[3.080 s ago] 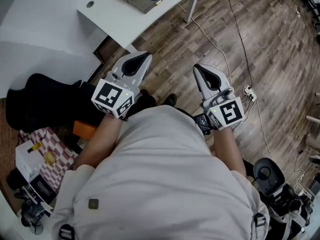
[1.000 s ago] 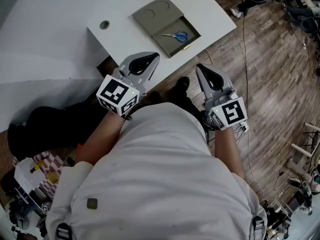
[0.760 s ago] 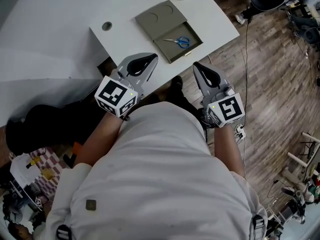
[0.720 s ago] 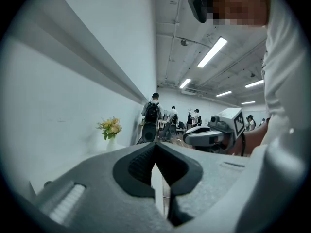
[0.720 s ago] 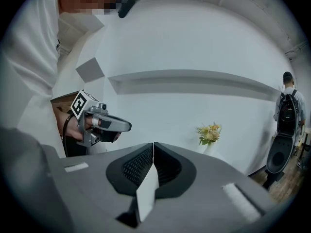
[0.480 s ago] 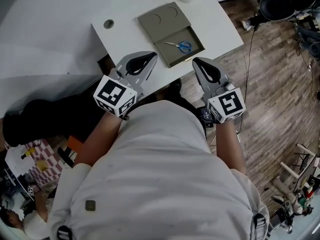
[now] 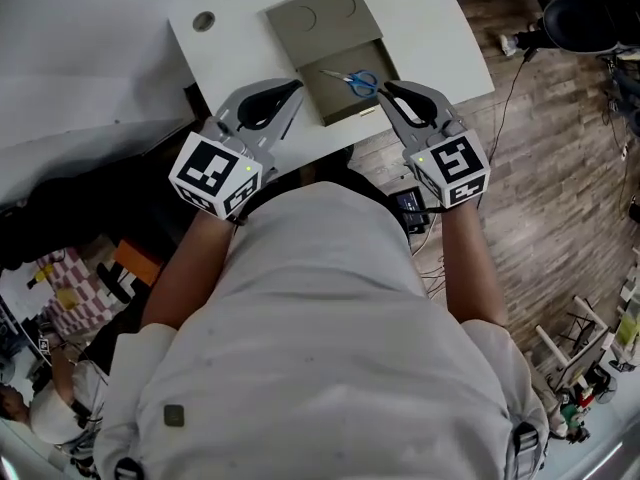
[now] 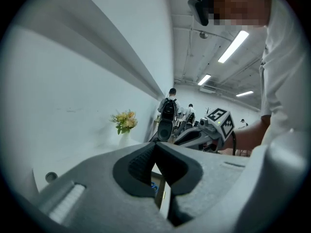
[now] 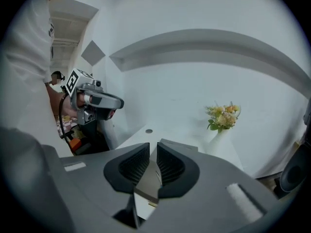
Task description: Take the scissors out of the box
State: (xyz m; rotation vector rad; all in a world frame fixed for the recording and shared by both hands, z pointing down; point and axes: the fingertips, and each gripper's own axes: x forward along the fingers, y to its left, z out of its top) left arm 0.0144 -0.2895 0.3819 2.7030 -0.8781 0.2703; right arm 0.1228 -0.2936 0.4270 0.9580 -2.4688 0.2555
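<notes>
We find the blue-handled steel scissors [image 7: 348,79] lying flat in the open tray of the flat grey-brown box [image 7: 322,20], which sits on the white bench [image 7: 432,30] close to its near edge.

The right gripper [image 7: 383,88] has just been opening its jaws. A narrow gap shows between the pads with nothing in it, and the tips sit just beside the blue handles in the head view. We cannot tell how high they are above the tray. The left gripper [image 7: 297,85] has its jaws closed on nothing, with the tips near the box's left side and apparently not touching it.

**What could go wrong, in our judgement**
- The right gripper's gap looks too small to straddle a handle loop, so the tips might land on the scissors and shove them around the tray.
- A low approach could knock the tray wall and slide the box, which nothing is holding, towards the bench edge.
- A pinch on one handle alone could let the blades swing open or slip out during the lift.

**Our count**
- One pair of scissors
- One box, with two round recesses [image 7: 305,17] in its lid
- Two grippers
- One round cable hole [image 7: 204,20] in the bench
- One vase of yellow flowers [image 9: 222,118], well beyond the box
</notes>
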